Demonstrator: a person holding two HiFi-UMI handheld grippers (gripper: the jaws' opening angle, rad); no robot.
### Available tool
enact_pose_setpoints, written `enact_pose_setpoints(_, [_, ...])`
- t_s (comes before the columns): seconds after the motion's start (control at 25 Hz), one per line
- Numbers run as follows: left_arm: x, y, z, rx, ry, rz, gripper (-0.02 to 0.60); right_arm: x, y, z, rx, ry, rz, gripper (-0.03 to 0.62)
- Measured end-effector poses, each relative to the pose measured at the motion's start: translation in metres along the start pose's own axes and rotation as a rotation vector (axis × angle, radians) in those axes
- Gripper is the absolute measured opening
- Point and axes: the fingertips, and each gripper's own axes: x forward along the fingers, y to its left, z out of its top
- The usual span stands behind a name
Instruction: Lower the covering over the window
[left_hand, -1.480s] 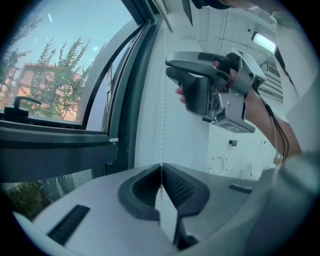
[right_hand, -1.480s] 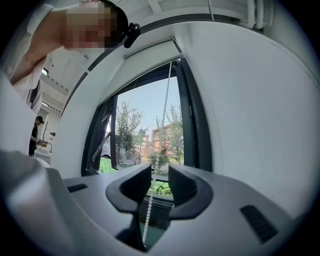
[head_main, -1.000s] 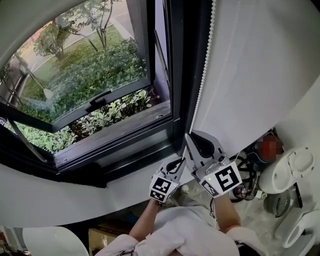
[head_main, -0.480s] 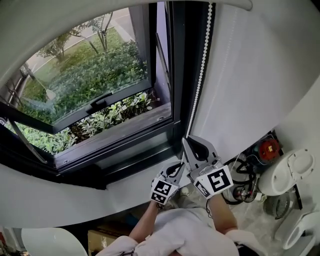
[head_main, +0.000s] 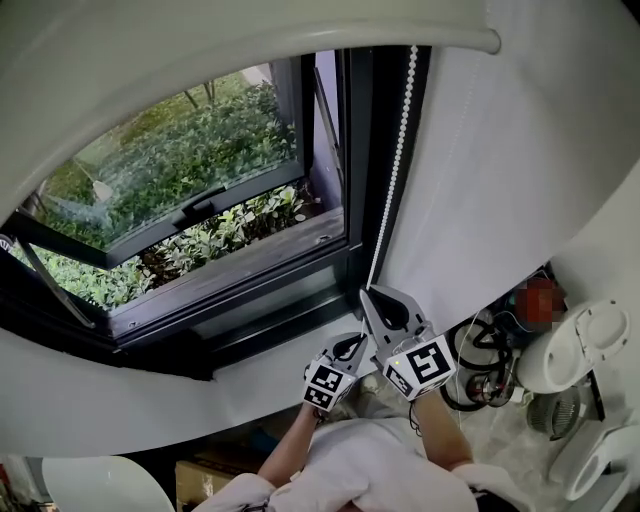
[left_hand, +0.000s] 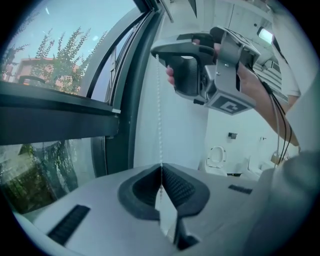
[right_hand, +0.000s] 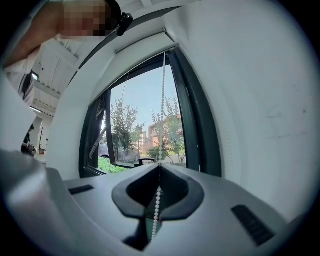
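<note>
With your right claw (head_main: 372, 293) and, just below it, your left claw (head_main: 356, 340) both clamped on the bead chain (head_main: 396, 150) beside the window frame (head_main: 360, 150), pull straight down so the blind (head_main: 250, 40), high over the window (head_main: 200, 170), descends evenly.

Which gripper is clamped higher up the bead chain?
The right gripper: it is shut on the bead chain nearer the window top, while the left gripper pinches it just below.

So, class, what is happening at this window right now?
A person holds a white bead chain beside the window with two handheld tools. The left claw and the right claw are both shut on the chain, the right one higher up. The white blind hangs near the window's top; most glass is uncovered.
</note>
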Motion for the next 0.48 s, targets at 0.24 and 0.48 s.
enact_pose_setpoints(0.24, [0.005,0.0,-0.025,-0.017,0.041,-0.006,0.018,-0.001,-0.001,-0.026,0.029,0.046,-0.002,-0.005])
enact_pose_setpoints(0.48, [0.01,0.0,-0.042,-0.026,0.072,-0.011,0.018,-0.002,-0.002,-0.046,0.058,0.076,0.0,-0.005])
